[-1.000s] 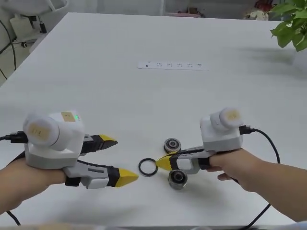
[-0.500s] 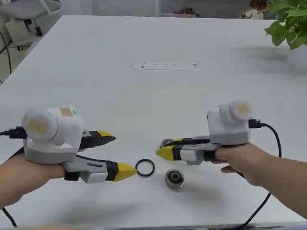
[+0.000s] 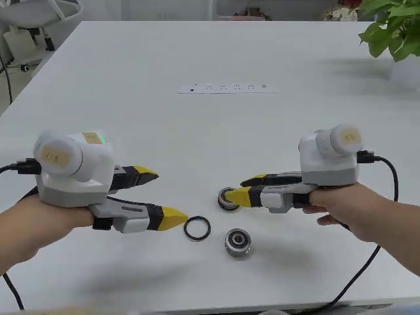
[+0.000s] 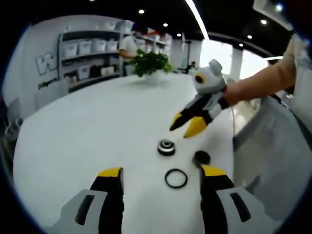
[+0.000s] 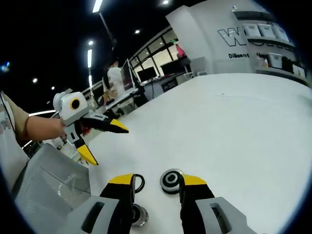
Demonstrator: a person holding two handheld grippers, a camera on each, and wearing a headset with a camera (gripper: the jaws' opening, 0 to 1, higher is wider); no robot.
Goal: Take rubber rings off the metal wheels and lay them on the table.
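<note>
Over the last second the right gripper (image 3: pixel 249 188) had drawn back from the loose rubber ring (image 3: pixel 197 228), rising toward the right of the head view. Its jaws, which looked pressed together before, now stood a moderate gap apart and held nothing. Its front tip hung over the farther wheel (image 3: pixel 226 199), just left of the frame's centre. The ring stayed where it had been, flat on the table (image 3: pixel 131 98) at lower centre, touching neither gripper. The left gripper (image 3: pixel 163 195) had hardly shifted at lower left; its jaws were spread wide and empty, the lower tip just beside the ring.

That suggested one ring was finished and the right gripper was lining up on the farther wheel, whose dark outer band looked like a ring not yet removed.

Counted: two metal wheels, one loose ring, two grippers. The nearer wheel (image 3: pixel 237 241) sat just right of the ring and seemed bare and silvery, though that was hard to confirm. In the right gripper view the farther wheel (image 5: pixel 170 179) lay between that gripper's own tips (image 5: pixel 158 180).
</note>
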